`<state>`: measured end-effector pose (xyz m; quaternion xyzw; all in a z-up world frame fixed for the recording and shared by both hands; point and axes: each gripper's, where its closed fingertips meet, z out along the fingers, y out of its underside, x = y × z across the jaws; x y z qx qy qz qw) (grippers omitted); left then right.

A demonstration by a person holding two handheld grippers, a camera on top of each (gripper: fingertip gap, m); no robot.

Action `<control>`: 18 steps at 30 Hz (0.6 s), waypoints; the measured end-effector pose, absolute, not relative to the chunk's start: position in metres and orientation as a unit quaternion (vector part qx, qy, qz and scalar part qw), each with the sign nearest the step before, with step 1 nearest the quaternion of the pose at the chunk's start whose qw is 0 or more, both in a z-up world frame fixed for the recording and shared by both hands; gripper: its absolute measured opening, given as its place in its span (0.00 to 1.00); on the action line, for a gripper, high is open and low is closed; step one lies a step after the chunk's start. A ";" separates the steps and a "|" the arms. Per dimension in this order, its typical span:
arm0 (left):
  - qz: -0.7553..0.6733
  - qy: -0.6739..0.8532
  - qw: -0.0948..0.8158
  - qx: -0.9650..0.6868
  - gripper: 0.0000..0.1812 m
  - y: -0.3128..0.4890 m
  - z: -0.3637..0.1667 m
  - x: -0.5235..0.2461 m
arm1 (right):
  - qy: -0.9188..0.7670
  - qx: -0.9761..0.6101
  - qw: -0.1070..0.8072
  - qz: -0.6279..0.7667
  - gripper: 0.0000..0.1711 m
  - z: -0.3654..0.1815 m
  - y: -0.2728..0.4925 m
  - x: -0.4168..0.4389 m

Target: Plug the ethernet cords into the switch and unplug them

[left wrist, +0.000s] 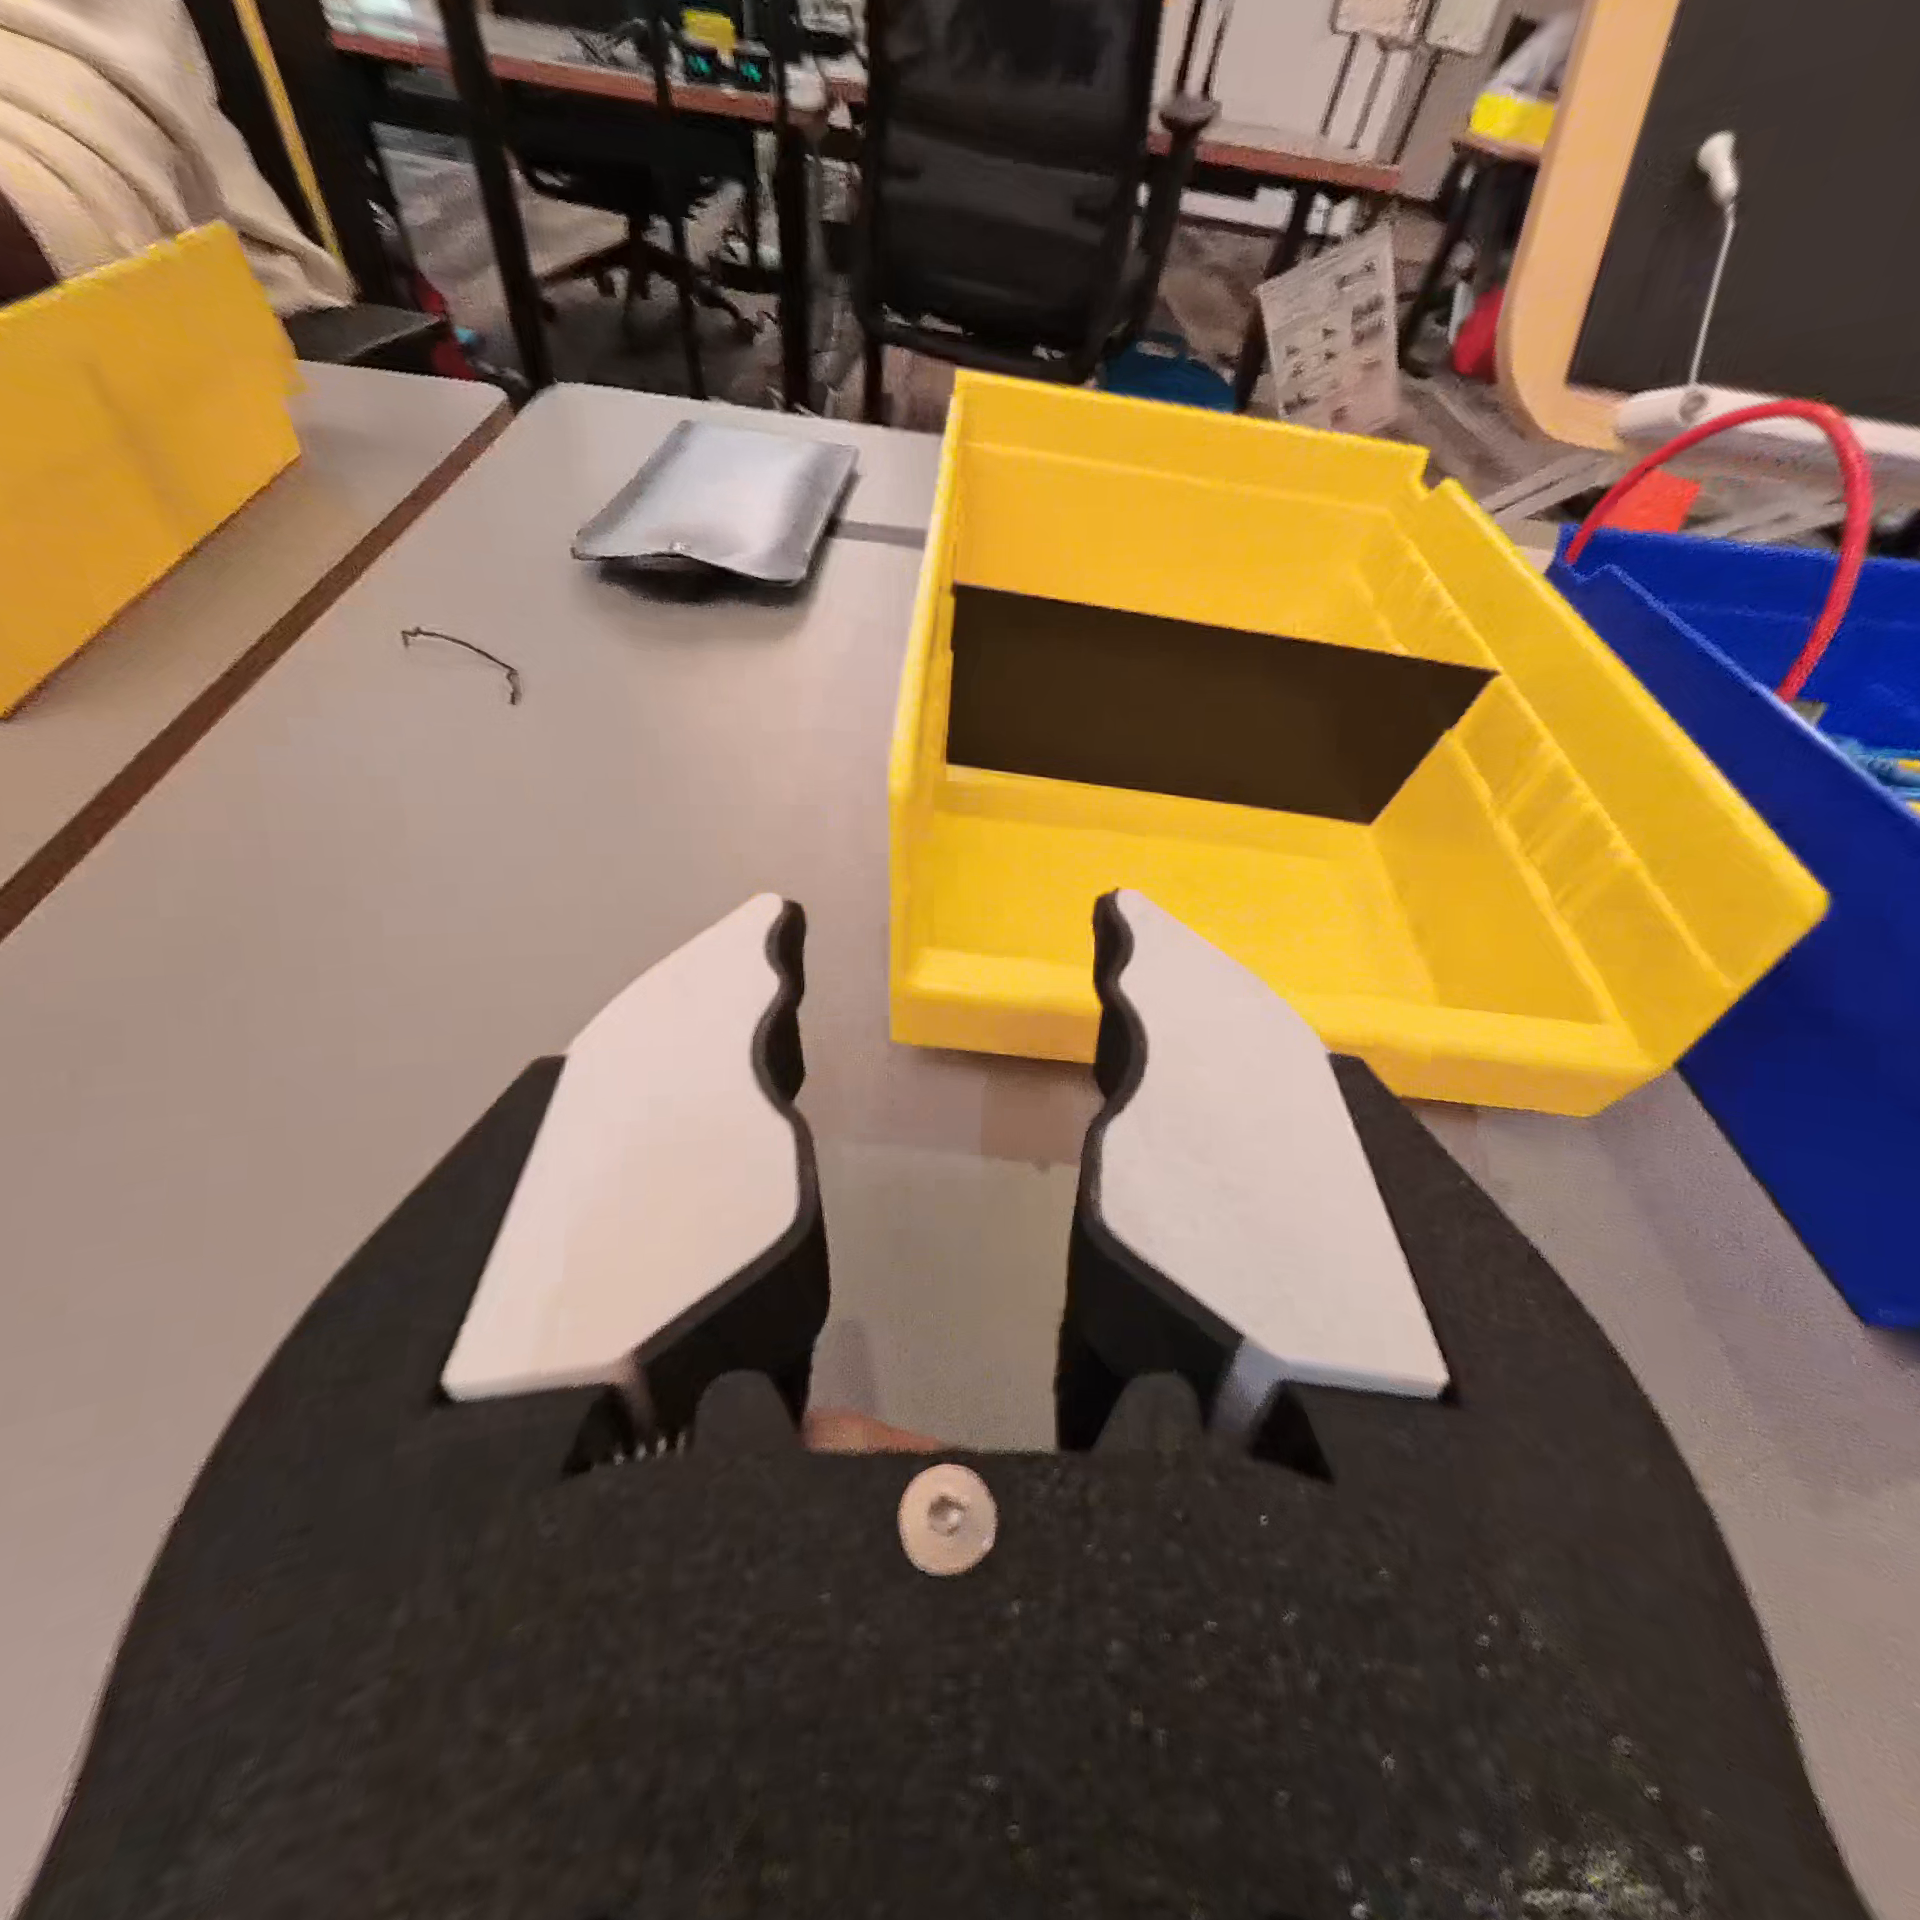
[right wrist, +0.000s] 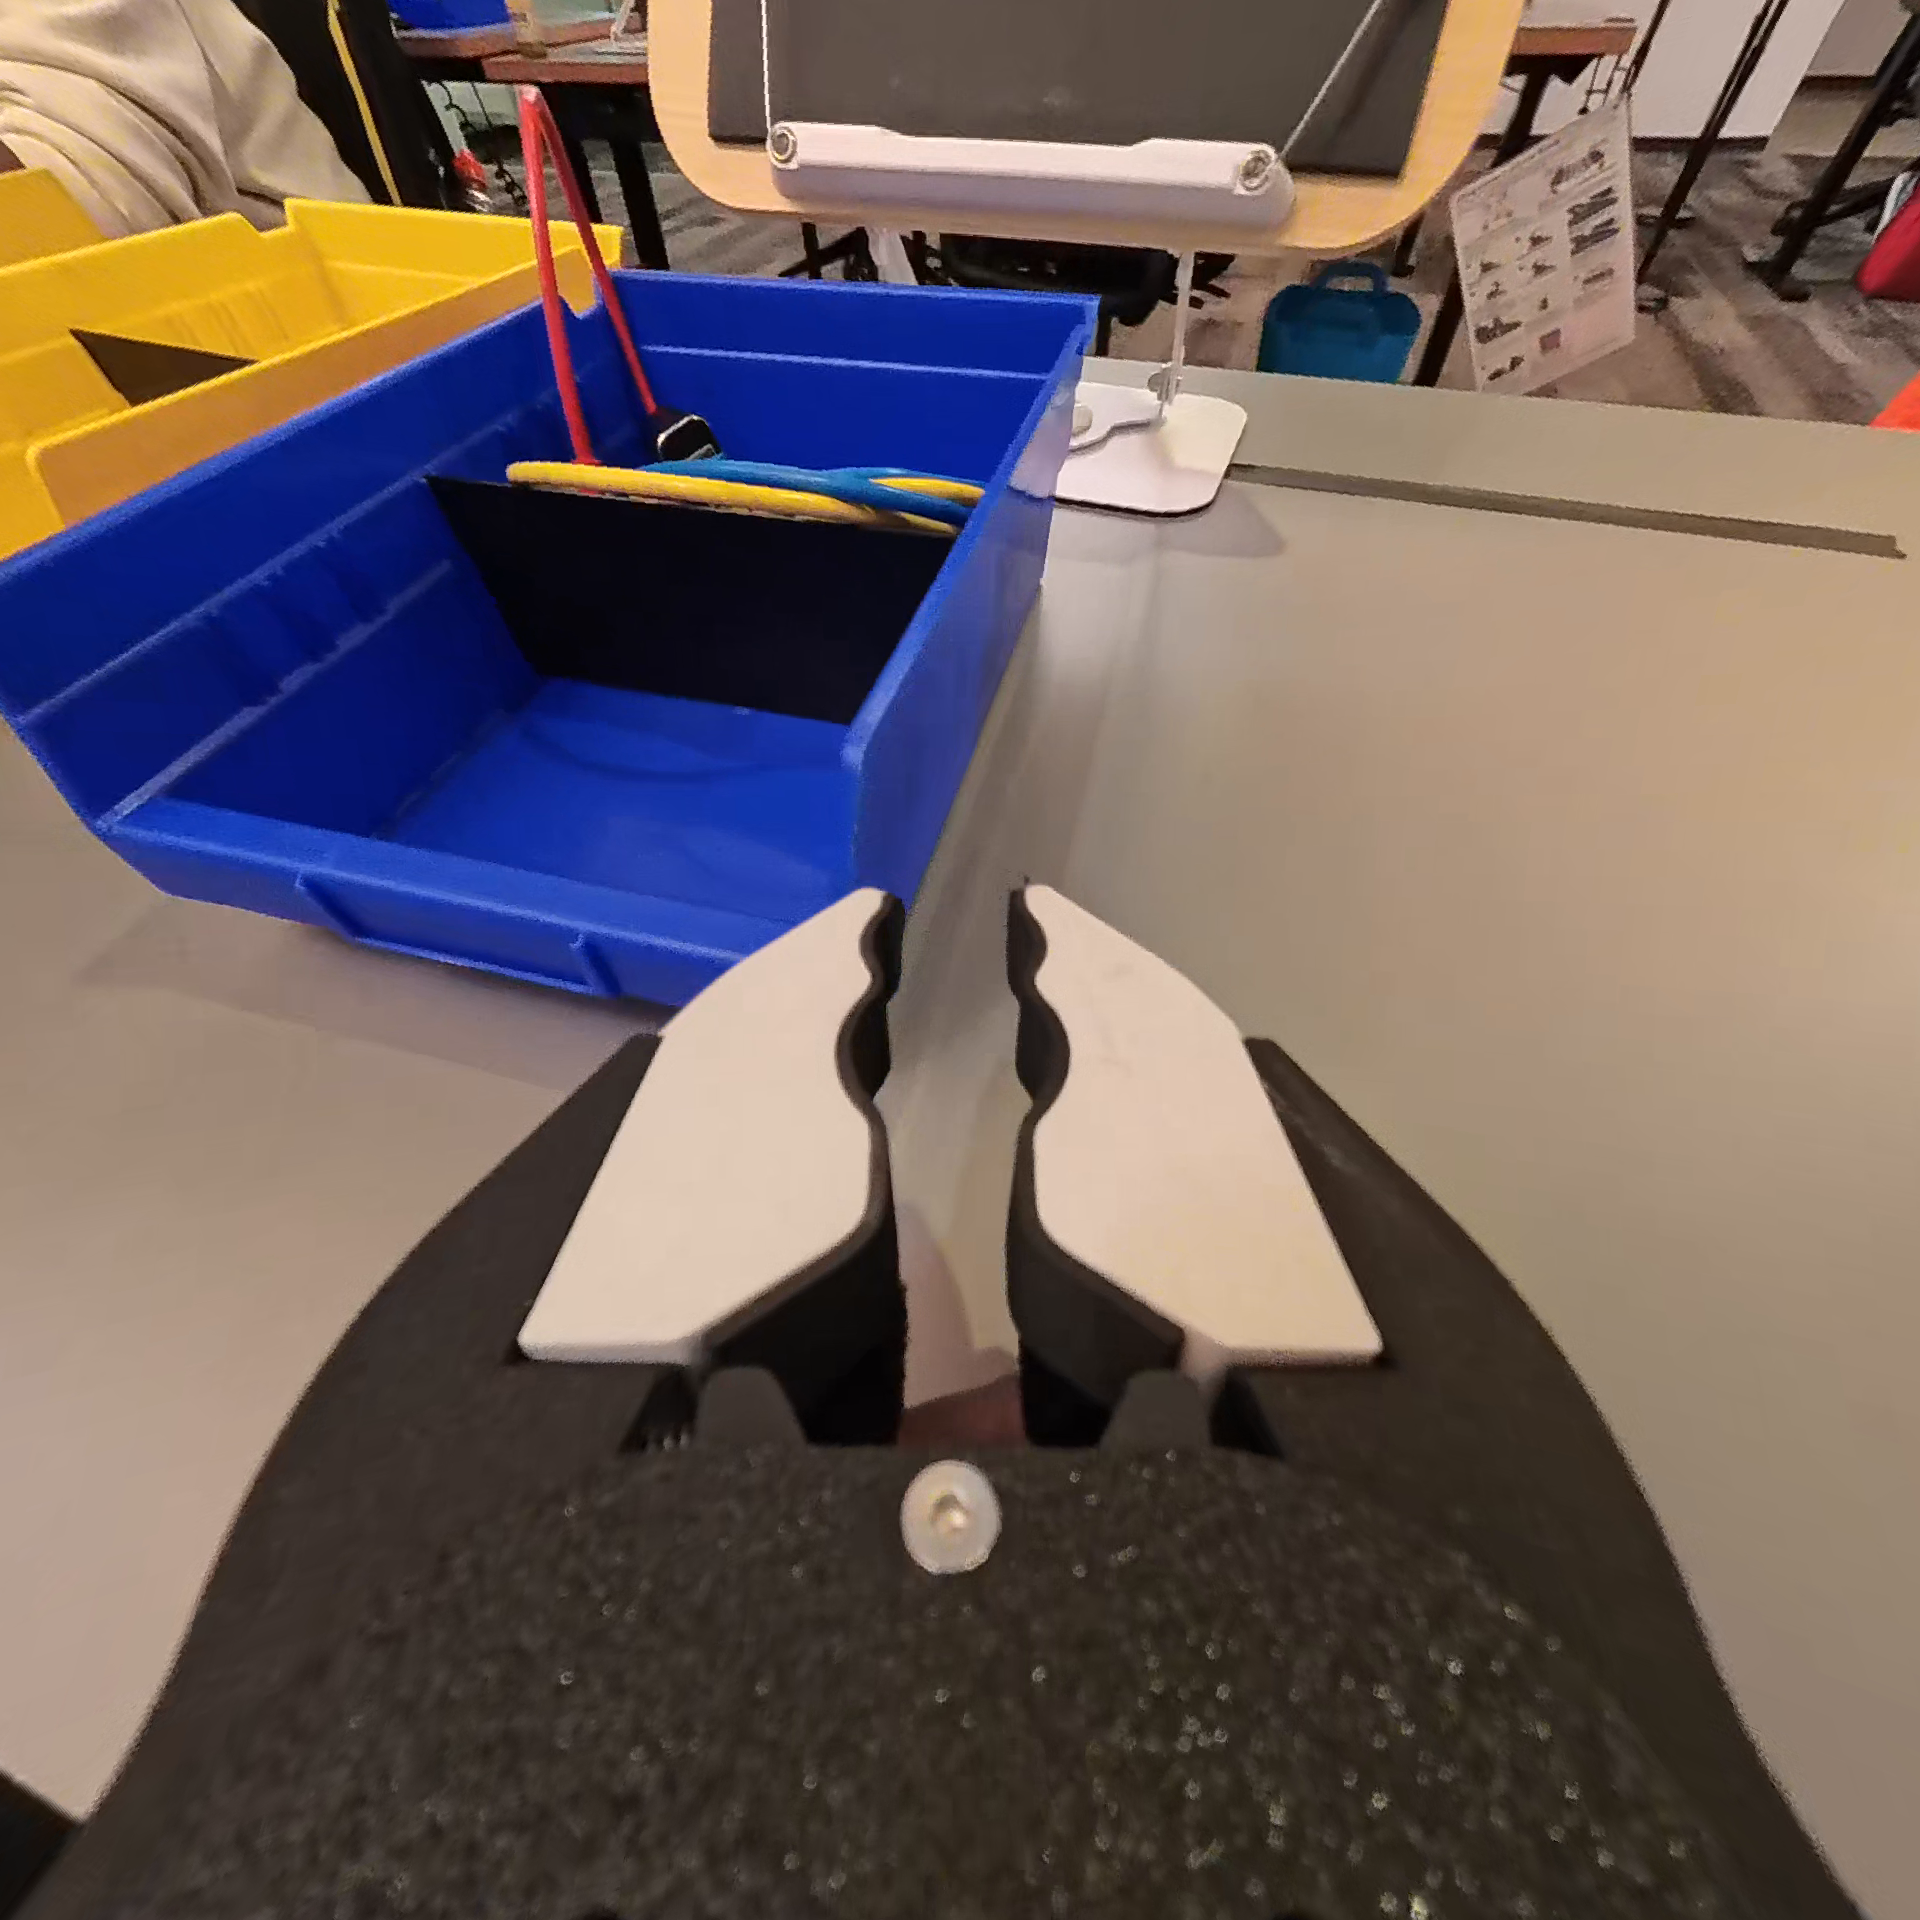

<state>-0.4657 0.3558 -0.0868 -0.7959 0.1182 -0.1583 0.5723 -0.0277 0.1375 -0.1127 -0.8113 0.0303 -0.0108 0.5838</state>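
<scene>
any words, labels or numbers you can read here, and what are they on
Nothing can be read well enough to quote.
Printed sheet leaning on the floor behind the table: pictures and lines of print, too small.
Green-lit display on the far desk: glowing characters, blurred.
Papers on the far wall: marks only, too small.
Yellow bin, blue bin, black pouch: no label or print visible.

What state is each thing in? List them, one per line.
left gripper: open, empty
right gripper: open, empty
yellow bin: front compartment empty
blue bin: front compartment empty
cords: coiled behind blue bin's divider
black pouch: flat on table
</scene>
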 end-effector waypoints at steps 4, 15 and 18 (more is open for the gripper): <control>-0.114 0.141 0.556 -0.811 0.29 0.391 -0.098 -0.474 | 0.022 -0.816 0.576 -0.028 0.11 -0.116 0.129 -0.031; -0.181 0.141 0.493 -0.839 0.02 0.429 -0.127 -0.444 | -0.059 -0.805 0.585 -0.081 0.11 -0.111 0.102 -0.068; -0.147 0.158 0.492 -0.843 0.01 0.424 -0.128 -0.443 | -0.061 -0.801 0.593 -0.046 0.11 -0.106 0.100 -0.090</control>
